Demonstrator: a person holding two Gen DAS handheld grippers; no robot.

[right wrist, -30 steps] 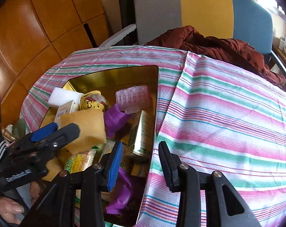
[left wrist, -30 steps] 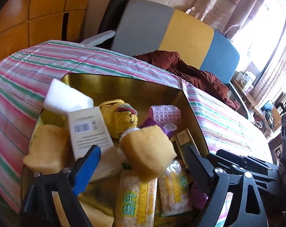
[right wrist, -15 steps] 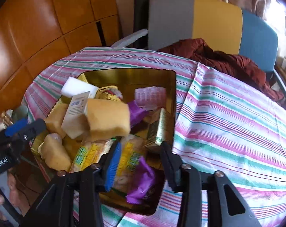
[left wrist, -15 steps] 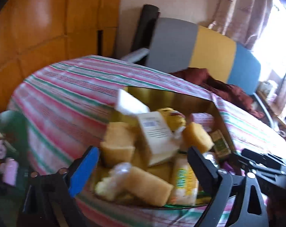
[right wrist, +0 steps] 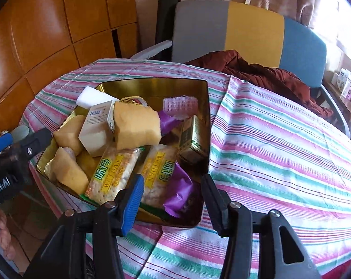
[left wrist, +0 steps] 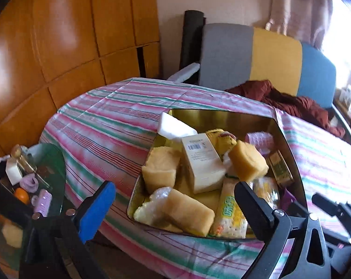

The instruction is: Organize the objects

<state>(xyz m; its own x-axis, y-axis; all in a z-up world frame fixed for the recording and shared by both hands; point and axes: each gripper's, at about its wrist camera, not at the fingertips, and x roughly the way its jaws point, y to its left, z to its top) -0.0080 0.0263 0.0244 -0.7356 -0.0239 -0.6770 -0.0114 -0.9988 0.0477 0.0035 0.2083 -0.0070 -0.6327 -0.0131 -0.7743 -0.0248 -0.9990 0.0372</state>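
Gold tin (right wrist: 204, 116), crammed with yellow sponges (right wrist: 136, 125), cracker packets (right wrist: 115, 174), a white box (left wrist: 202, 162) and a pink roller (right wrist: 180, 107), sits on the striped cloth (right wrist: 280, 139) near its left edge. Left gripper (left wrist: 175, 209) is opening wide, right gripper (right wrist: 170, 200) opening partway; both hover empty at the tin's near rim. Right of the tin, the cloth lies bare.

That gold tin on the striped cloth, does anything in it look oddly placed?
Yes. The gold tin is heaped untidily: a yellow sponge sits tilted atop the pile, and a white box leans askew beside it.
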